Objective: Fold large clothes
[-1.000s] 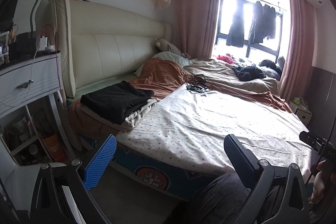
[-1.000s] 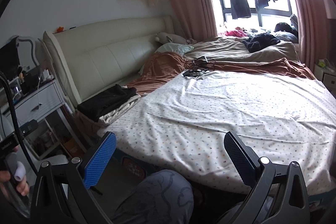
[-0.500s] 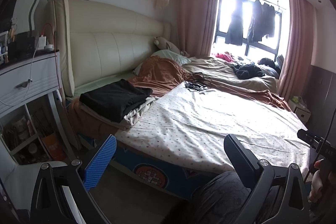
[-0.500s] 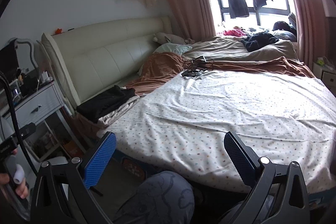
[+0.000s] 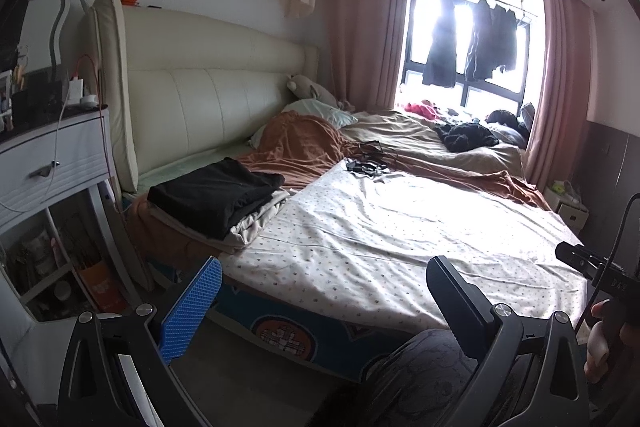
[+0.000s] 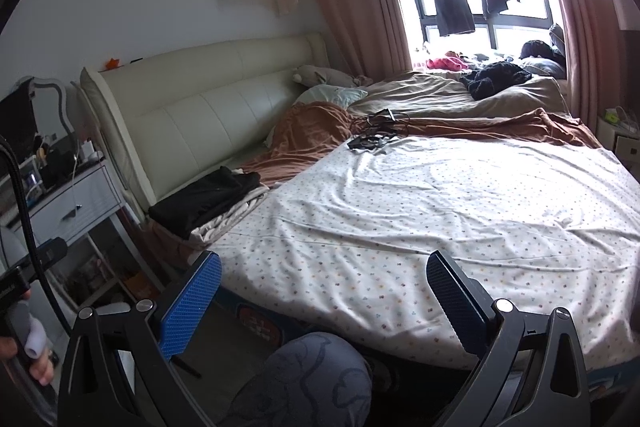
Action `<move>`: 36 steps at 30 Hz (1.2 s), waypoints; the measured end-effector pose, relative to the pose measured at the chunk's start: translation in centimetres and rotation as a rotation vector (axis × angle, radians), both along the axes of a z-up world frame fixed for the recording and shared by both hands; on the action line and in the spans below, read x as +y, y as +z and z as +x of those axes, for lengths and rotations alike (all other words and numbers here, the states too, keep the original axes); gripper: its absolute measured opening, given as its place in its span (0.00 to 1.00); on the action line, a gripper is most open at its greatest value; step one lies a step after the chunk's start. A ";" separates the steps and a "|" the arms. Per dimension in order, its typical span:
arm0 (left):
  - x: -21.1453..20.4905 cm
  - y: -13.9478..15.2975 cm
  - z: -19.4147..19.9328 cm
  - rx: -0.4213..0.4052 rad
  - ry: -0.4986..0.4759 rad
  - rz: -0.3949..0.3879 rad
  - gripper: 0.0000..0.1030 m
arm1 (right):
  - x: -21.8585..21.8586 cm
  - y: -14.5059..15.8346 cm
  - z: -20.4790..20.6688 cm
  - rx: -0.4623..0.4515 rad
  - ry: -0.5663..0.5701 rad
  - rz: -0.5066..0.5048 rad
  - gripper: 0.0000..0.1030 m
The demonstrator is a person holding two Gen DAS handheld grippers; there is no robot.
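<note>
Folded black garment (image 5: 216,193) on bed (image 5: 400,239)

Legible text: one partial marking only. Black device (image 5: 608,277) at the right edge of the left wrist view, held in a hand (image 5: 604,339): pale letters "BAS", cut off by the frame edge. Bed frame (image 5: 280,335), blue side panel: round emblem, pattern only, nothing readable there.
</note>
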State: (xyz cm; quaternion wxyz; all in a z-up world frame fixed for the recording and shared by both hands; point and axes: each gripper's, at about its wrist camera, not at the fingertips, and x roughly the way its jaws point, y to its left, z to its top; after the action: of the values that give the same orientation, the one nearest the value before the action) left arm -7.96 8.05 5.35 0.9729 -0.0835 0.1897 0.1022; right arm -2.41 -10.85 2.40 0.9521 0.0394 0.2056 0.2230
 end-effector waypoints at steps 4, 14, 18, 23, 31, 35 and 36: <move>-0.2 -0.1 0.0 0.005 -0.006 0.007 0.99 | -0.3 0.2 0.0 0.004 -0.004 0.010 1.00; 0.0 -0.3 -0.2 0.005 -0.002 -0.004 0.99 | -0.4 0.1 0.2 0.010 -0.001 0.008 1.00; 0.2 -0.2 -0.4 0.004 0.003 -0.008 0.99 | -0.3 0.1 0.2 0.010 0.001 0.003 1.00; 0.3 -0.2 -0.7 0.000 0.005 -0.013 0.99 | -0.4 0.1 0.1 0.010 0.002 0.004 1.00; 0.3 -0.2 -0.8 0.000 0.005 -0.015 0.99 | -0.2 0.0 -0.1 0.014 0.004 0.002 1.00; 0.3 -0.4 -1.2 -0.003 0.004 -0.009 0.99 | 0.0 0.0 -0.2 0.022 0.003 0.003 1.00; 0.3 -0.4 -1.3 -0.004 0.005 -0.009 0.99 | 0.1 0.1 -0.2 0.023 0.002 0.002 1.00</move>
State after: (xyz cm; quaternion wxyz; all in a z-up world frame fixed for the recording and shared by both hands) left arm -9.24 8.39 4.98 0.9727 -0.0884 0.1880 0.1035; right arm -2.57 -10.79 2.46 0.9493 0.0426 0.2165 0.2239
